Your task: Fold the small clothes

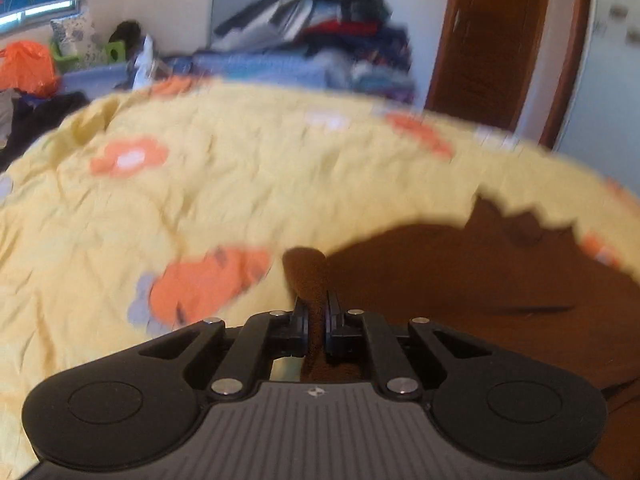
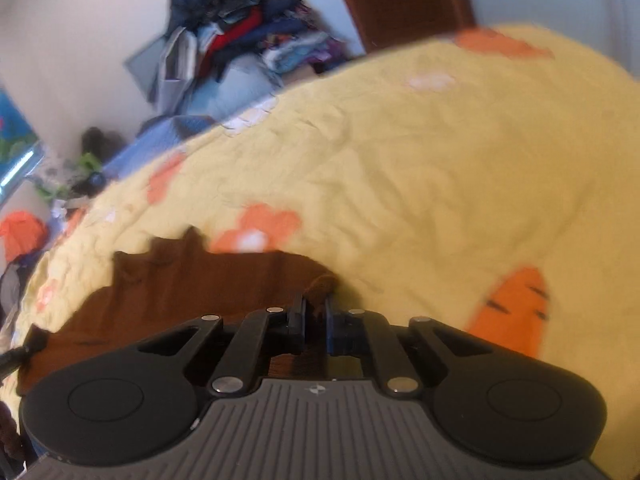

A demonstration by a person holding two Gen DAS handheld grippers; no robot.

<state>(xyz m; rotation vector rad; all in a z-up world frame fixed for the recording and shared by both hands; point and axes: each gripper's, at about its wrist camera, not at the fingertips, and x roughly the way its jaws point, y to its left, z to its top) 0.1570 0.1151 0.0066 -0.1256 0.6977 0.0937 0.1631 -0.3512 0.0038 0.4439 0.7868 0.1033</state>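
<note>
A small brown garment (image 1: 460,276) lies on a yellow bedspread (image 1: 240,184) printed with orange flowers. In the left wrist view it spreads to the right, and my left gripper (image 1: 317,308) is shut on a bunched corner of it that sticks up between the fingers. In the right wrist view the same brown garment (image 2: 180,284) spreads to the left with a jagged far edge. My right gripper (image 2: 316,304) is shut on another pinched-up fold of the brown cloth. Both views are blurred.
A heap of mixed clothes (image 1: 328,32) is piled at the far side of the bed against the wall. A brown wooden door (image 1: 492,36) stands at the right. An orange bag (image 1: 26,66) and dark clothes lie at the far left.
</note>
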